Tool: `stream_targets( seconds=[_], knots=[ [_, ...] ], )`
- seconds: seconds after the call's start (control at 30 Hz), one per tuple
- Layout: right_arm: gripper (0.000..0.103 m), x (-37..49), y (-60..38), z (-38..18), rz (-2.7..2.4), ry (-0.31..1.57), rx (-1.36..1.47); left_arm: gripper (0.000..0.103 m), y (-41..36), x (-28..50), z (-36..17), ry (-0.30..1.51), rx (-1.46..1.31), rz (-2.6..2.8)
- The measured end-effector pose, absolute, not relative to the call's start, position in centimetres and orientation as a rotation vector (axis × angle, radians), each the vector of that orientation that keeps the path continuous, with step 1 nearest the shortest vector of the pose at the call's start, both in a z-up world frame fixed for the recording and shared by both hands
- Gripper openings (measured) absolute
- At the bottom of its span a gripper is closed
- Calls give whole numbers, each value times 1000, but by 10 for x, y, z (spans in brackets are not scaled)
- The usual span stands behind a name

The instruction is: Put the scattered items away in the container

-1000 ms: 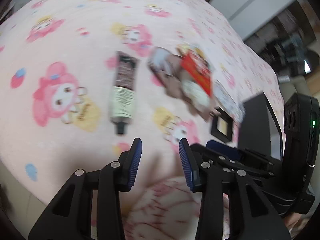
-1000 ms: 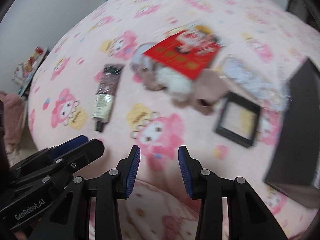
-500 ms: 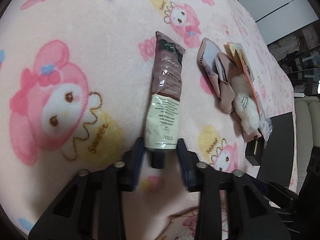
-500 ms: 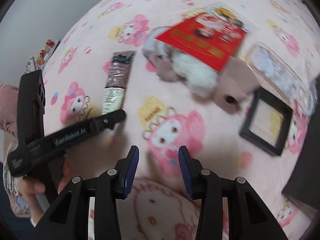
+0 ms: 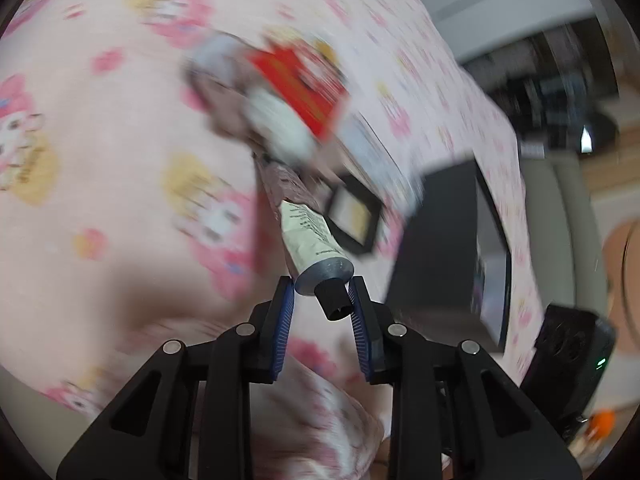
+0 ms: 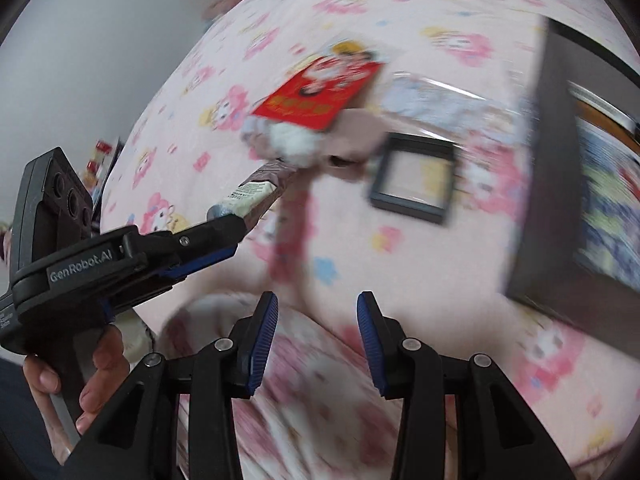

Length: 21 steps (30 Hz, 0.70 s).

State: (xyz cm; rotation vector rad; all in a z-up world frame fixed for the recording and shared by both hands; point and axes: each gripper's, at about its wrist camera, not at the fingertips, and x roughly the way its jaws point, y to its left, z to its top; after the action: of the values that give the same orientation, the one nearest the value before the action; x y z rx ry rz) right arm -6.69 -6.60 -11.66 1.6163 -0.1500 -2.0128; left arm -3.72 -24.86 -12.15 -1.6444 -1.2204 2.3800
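The left tool was closing on a tube, its blue pads against the tube's silver shoulder beside the black cap, and the tube hung lifted off the pink cartoon-print blanket. The right tool stood partly open with nothing between its pads, low over the blanket. A dark box stood on the blanket at the right; something colourful and printed showed inside, too blurred to identify. Near it lay a small black frame, a red packet resting on a fluffy white thing, and a clear-wrapped flat pack. A hand gripped the left tool's handle.
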Motion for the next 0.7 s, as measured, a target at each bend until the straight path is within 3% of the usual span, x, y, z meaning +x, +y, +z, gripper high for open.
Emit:
stream_targets(
  seconds=[0.5, 0.53, 0.63, 0.7],
  knots=[
    [37, -39, 49, -152, -2100, -324, 1737, 30, -99, -63, -166, -919, -1900, 2194],
    [37, -39, 50, -152, -2102, -331, 1734, 31, -101, -65, -165, -924, -1898, 2181],
    [39, -41, 48, -155, -2098, -342, 1704, 52, -115, -67, -151, -932, -1852, 2171],
    [46, -47, 41, -163, -2094, -359, 1704, 54, -131, -69, -141, -916, -1843, 2258]
  ],
)
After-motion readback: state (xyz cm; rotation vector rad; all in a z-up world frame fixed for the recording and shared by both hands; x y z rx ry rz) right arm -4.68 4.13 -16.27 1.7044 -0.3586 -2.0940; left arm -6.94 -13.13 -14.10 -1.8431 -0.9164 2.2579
